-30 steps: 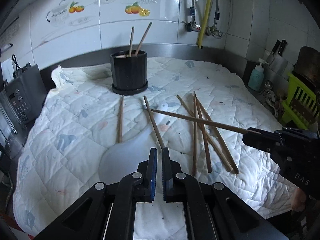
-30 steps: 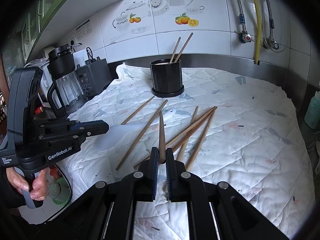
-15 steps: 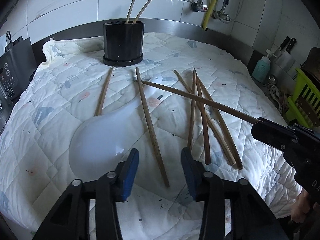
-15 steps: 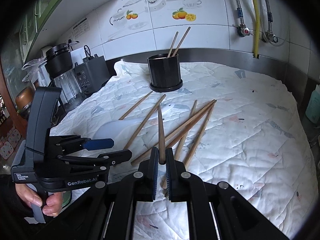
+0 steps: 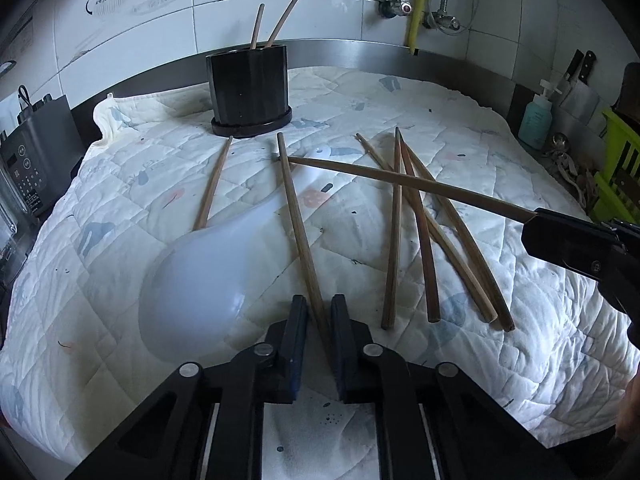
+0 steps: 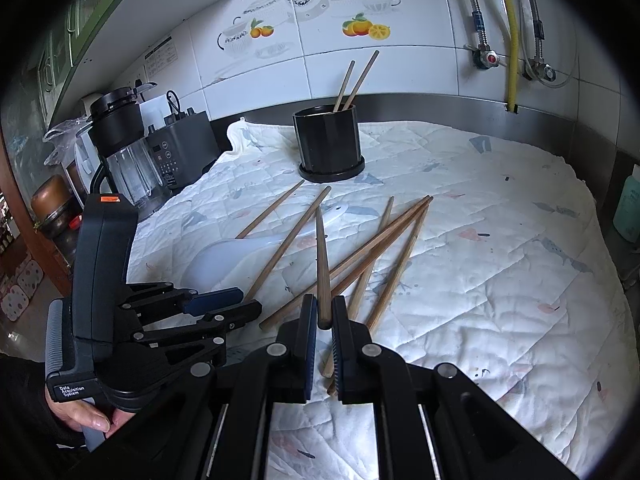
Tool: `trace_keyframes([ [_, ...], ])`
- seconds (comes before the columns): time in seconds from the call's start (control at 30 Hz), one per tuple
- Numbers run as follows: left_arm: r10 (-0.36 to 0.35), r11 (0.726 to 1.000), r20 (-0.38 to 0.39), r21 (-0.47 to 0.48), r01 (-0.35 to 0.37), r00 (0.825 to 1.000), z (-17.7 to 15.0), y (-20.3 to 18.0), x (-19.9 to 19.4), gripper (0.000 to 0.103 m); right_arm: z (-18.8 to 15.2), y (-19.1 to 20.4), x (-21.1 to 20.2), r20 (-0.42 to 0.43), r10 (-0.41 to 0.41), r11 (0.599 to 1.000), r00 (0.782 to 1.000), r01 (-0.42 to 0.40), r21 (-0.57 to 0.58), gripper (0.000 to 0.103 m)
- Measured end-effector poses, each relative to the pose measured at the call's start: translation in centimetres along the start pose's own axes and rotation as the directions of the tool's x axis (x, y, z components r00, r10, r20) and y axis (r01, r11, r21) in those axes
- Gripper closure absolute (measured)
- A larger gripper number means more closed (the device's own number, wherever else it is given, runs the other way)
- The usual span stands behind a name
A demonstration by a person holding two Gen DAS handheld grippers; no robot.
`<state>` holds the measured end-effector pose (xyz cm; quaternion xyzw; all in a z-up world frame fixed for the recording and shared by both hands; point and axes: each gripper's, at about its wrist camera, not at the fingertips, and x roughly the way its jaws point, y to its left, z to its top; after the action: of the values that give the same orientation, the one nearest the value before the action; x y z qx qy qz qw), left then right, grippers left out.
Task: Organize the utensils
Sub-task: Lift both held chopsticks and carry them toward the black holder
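At the far left stands a dark grey blender base with a control panel [image 5: 30,168], beside the white quilted cloth [image 5: 460,112] that covers the surface. On the cloth lies a translucent white plastic rice spoon [image 5: 200,284], its handle running under a long brown wooden chopstick [image 5: 298,224]. The left gripper [image 5: 319,322] has its jaws narrowed around the near end of that chopstick, though whether the blue pads actually press it cannot be told. Behind, a black cylindrical utensil holder [image 5: 250,88] on its saucer carries two upright chopsticks [image 5: 276,20]. Further right, four loose chopsticks [image 5: 420,232] lie fanned on the cloth. Above them slants another wooden chopstick [image 6: 322,264], pinched at its thick end by the right gripper [image 6: 323,322], its tip near the spoon handle.
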<state>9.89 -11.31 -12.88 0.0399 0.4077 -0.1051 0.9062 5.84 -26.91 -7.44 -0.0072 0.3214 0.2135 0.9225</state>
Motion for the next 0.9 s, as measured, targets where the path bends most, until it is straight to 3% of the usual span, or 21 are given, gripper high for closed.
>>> trace_keyframes([
  [0.2,-0.031,0.999,0.002,-0.039,0.031,1.000,0.9,1.6,-0.7,0.097,0.2,0.0,-0.3,0.011,-0.010,1.000,1.000,0.010,0.002,0.093],
  [0.47,0.000,1.000,0.092,-0.010,0.001,0.996,2.6,2.6,-4.2,0.098,0.7,0.2,-0.7,0.028,-0.013,1.000,1.000,0.013,-0.005,0.093],
  [0.9,-0.031,0.999,0.199,-0.014,0.034,0.980,6.9,4.9,-7.6,0.098,3.4,0.9,-1.2,0.091,-0.021,0.999,0.996,0.023,-0.022,0.093],
])
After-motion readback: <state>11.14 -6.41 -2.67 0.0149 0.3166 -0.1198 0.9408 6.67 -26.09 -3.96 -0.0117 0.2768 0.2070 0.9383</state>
